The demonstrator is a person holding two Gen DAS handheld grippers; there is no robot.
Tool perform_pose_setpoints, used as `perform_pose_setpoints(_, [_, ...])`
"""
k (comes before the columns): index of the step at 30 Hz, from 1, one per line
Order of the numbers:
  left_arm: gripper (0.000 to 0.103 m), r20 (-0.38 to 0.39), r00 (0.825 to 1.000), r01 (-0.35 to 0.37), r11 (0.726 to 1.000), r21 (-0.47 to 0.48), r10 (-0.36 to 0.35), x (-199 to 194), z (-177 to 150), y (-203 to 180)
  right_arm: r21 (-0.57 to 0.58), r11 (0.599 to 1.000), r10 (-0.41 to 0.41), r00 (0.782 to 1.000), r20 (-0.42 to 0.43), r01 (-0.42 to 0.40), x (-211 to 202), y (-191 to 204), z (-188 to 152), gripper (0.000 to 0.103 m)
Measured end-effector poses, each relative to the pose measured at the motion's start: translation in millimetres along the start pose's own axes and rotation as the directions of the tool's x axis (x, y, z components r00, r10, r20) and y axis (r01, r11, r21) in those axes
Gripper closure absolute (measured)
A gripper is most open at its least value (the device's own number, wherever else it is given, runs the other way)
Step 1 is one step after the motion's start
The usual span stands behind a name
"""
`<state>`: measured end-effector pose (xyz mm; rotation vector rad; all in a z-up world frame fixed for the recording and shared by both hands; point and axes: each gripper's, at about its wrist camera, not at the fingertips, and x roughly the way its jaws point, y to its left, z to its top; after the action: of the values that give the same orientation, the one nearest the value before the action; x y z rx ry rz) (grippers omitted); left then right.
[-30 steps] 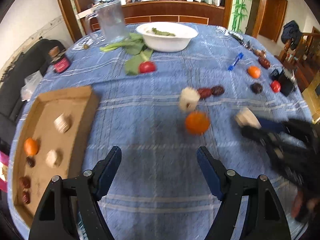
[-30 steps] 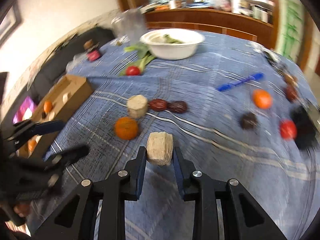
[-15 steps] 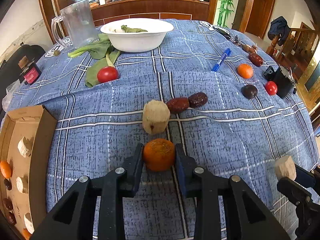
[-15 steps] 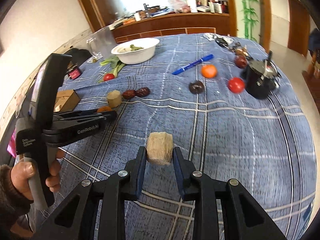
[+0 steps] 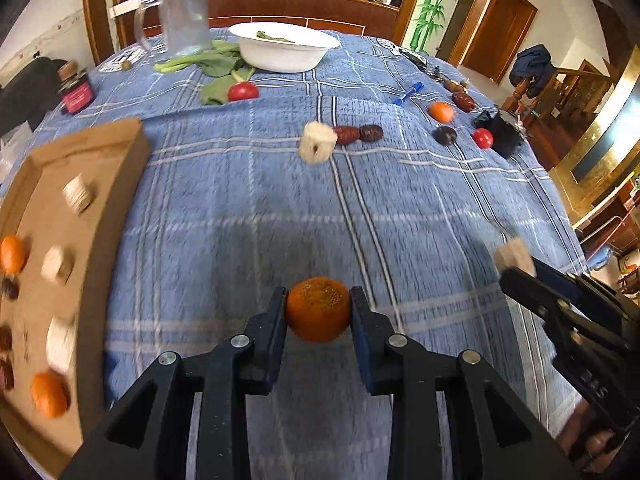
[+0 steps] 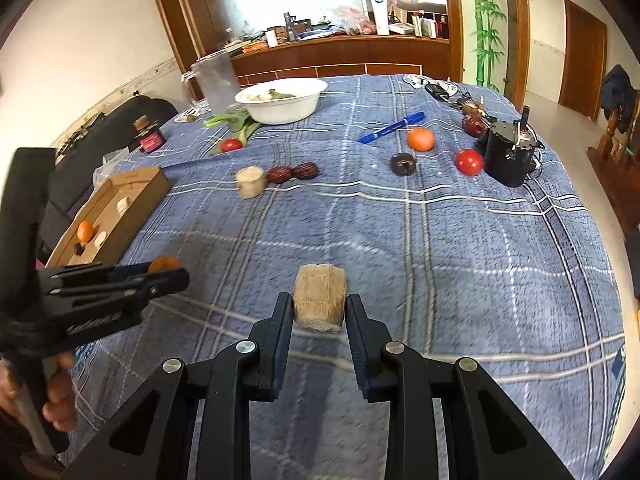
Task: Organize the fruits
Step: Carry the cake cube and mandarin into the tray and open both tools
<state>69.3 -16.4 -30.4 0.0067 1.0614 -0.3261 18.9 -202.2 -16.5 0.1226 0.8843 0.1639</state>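
My left gripper [image 5: 319, 316] is shut on an orange tangerine [image 5: 319, 309] and holds it above the blue checked cloth. My right gripper [image 6: 319, 311] is shut on a pale beige fruit chunk [image 6: 319, 303], also held above the cloth. The cardboard tray [image 5: 116, 184] lies at the left with tangerines, pale chunks and dark dates in it. On the cloth lie another pale chunk [image 5: 317, 147], two red dates [image 5: 358, 134], a tangerine [image 5: 441, 112], a dark plum [image 5: 445, 135] and red tomatoes [image 5: 482, 138]. In the right wrist view the left gripper [image 6: 170, 271] is at the left, near the tray [image 6: 132, 200].
A white bowl [image 5: 288, 50], leafy greens [image 5: 216, 66], a tomato [image 5: 243, 91], a clear jug [image 5: 180, 16] and a small jar [image 5: 76, 88] stand at the back. A blue pen [image 6: 394, 127] and a black device [image 6: 510, 154] are at the right.
My left gripper closed on the tangerine and lifted it back toward the near edge, turning toward the tray. My right gripper kept hold of the beige chunk.
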Motion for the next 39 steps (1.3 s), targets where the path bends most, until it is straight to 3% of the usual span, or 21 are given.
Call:
perform_pose_setpoints(6, [0.074,0.021,1.000,0.013,1.000,-0.007,-0.013,-30,-28,11,0.004,1.000,0.007,1.000,-0.001,-0.007,-9,23,-16,0.074])
perform_pose_setpoints(13, [0.074,0.057,0.998,0.021,0.999,-0.027,-0.019,-53,-38,28,-0.008,1.000,0.019,0.999,-0.029,-0.019,-7,50,-23,0.074])
perform_pose_setpoints(28, [0.074,0.123,0.992,0.003,0.994,-0.112,0.011,-90,-43,82,-0.113,0.990,0.084,0.996,-0.027,-0.087,-1,125,0,0.074])
perform_pose_setpoints(39, [0.074,0.152,0.986,-0.042,0.978,-0.206,0.074,-108,-47,139,-0.177,0.972,0.150,0.987,-0.051,-0.157,17,178,18,0.074])
